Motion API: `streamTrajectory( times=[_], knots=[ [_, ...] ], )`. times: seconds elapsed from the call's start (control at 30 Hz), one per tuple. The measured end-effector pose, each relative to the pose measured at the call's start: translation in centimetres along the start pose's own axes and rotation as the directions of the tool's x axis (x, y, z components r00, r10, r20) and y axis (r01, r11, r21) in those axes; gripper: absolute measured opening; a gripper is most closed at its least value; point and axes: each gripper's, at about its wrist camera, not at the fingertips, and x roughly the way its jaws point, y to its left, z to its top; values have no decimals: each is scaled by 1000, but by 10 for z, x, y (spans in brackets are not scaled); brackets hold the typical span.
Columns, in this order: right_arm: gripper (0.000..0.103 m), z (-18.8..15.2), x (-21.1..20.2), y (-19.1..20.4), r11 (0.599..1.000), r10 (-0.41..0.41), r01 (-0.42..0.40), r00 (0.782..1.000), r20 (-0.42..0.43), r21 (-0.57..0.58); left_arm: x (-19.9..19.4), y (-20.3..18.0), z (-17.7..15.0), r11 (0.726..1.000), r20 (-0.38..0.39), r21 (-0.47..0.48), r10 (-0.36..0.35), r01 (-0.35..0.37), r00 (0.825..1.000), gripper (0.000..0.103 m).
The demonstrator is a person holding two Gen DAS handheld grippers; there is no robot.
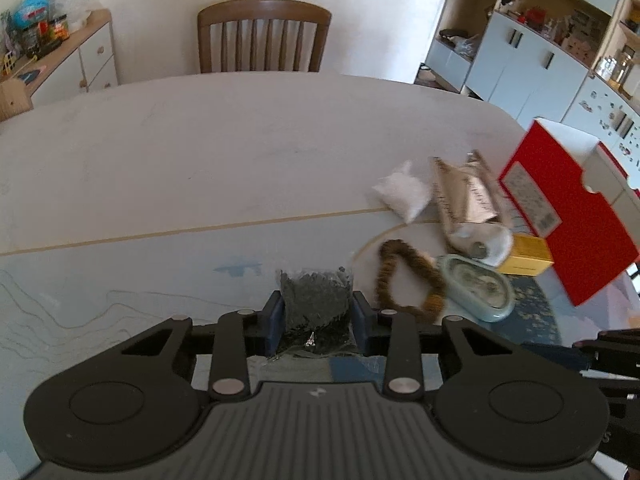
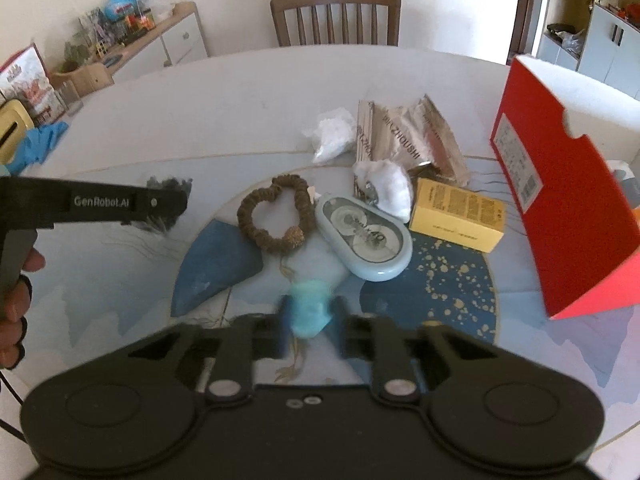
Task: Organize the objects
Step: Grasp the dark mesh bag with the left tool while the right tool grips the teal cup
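My left gripper (image 1: 316,312) is shut on a clear bag of dark bits (image 1: 314,300), held above the table; the same gripper (image 2: 168,204) and bag (image 2: 166,186) show at the left of the right wrist view. My right gripper (image 2: 310,318) is shut on a small light blue object (image 2: 310,308), blurred. On the table lie a brown bead bracelet (image 2: 276,212), a pale blue oval case (image 2: 364,236), a yellow box (image 2: 456,216), a white bag (image 2: 332,134), silver foil packets (image 2: 408,140) and a white wad (image 2: 386,186). An open red box (image 2: 560,184) stands at the right.
A wooden chair (image 2: 336,14) stands at the table's far side. A sideboard (image 2: 160,44) with clutter is at the back left. Blue cloth (image 2: 36,144) lies at the table's left edge. Cabinets (image 1: 532,60) line the right wall.
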Motion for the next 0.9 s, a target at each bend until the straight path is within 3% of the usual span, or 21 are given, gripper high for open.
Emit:
streamTrajectory(
  times=[0.37,0.5,0.77,0.9],
  knots=[
    [7,-6,-44,-24,999,39,-37,995,90,-20,-30,-42,-1,998,37,57,-41,39,998,34],
    [8,-6,-32,-22,993,104,-102,994,33,-54,-34,-42,-3,998,37,43,-43,41,998,34],
    [33,-16,0,2,974,132,-138,990,-48,-178,-34,-35,-20,999,15,11,-31,31,999,34],
    [35,-16,18,9,970,117,-128,991,-67,-207,-35,-30,-27,1000,7,-1,-23,23,1000,34]
  ],
)
